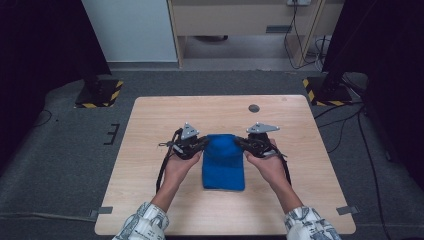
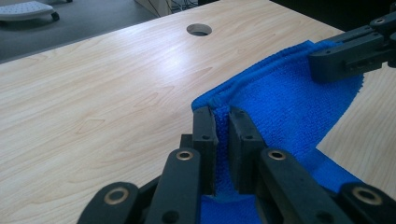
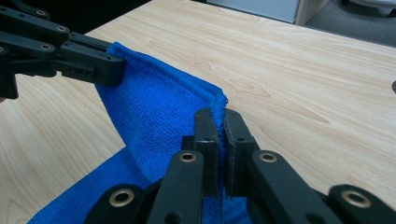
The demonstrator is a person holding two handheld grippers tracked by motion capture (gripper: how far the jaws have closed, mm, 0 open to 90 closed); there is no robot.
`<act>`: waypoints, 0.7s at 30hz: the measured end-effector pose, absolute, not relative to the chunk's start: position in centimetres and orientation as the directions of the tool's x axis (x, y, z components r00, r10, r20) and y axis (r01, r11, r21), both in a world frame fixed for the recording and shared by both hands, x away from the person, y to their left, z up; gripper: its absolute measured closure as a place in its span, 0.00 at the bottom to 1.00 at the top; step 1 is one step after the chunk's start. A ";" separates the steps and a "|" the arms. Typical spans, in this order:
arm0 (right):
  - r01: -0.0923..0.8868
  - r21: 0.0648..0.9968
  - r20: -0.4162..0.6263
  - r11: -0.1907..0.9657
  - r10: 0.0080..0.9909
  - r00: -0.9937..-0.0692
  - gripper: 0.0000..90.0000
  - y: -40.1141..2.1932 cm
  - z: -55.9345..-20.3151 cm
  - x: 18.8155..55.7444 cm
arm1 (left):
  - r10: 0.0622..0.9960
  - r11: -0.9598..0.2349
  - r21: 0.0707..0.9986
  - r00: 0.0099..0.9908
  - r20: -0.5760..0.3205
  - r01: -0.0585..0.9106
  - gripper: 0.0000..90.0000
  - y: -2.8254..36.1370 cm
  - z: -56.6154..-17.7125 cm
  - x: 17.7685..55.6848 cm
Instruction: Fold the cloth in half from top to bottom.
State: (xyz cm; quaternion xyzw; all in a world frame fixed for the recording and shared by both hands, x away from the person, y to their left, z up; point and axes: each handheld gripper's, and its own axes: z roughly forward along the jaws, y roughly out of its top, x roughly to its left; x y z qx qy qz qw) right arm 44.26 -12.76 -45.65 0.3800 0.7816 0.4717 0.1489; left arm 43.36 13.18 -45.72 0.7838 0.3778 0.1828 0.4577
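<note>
A blue towel (image 1: 223, 165) lies folded in the middle of the wooden table (image 1: 150, 125), its far edge lifted off the surface. My left gripper (image 1: 204, 143) pinches the towel's far left corner, and my right gripper (image 1: 241, 142) pinches the far right corner. In the left gripper view the jaws (image 2: 222, 112) are shut on the hemmed corner of the towel (image 2: 280, 102), with the right gripper (image 2: 336, 58) on the other corner. In the right gripper view the jaws (image 3: 220, 114) clamp the towel (image 3: 159, 107), and the left gripper (image 3: 100, 65) holds its far corner.
A round cable hole (image 1: 254, 108) sits near the table's far edge, beyond the towel. Two stand bases with yellow-black tape (image 1: 97, 95) (image 1: 325, 92) flank the table's far corners on the grey carpet. Bare wood surrounds the towel on all sides.
</note>
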 end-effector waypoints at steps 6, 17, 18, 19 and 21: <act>0.450 0.853 0.132 0.265 0.724 -0.677 0.96 -12.7 -45.8 43.7 | 0.754 -0.297 0.855 0.654 -0.064 0.425 0.92 13.6 -46.0 42.5; 0.440 0.857 0.138 0.269 0.702 -0.699 0.96 -12.7 -46.3 42.4 | 0.743 -0.282 0.861 0.664 -0.083 0.423 0.92 14.1 -46.0 41.7; 0.441 0.856 0.140 0.269 0.701 -0.699 0.96 -12.7 -46.4 42.3 | 0.741 -0.286 0.860 0.667 -0.081 0.422 0.91 14.1 -46.1 41.6; 0.443 0.856 0.143 0.267 0.701 -0.698 0.96 -12.6 -46.4 42.3 | 0.740 -0.282 0.861 0.667 -0.085 0.423 0.89 14.1 -46.2 41.5; 0.447 0.852 0.145 0.271 0.699 -0.700 0.96 -12.6 -46.6 42.2 | 0.742 -0.279 0.858 0.664 -0.093 0.432 0.84 14.1 -46.4 41.4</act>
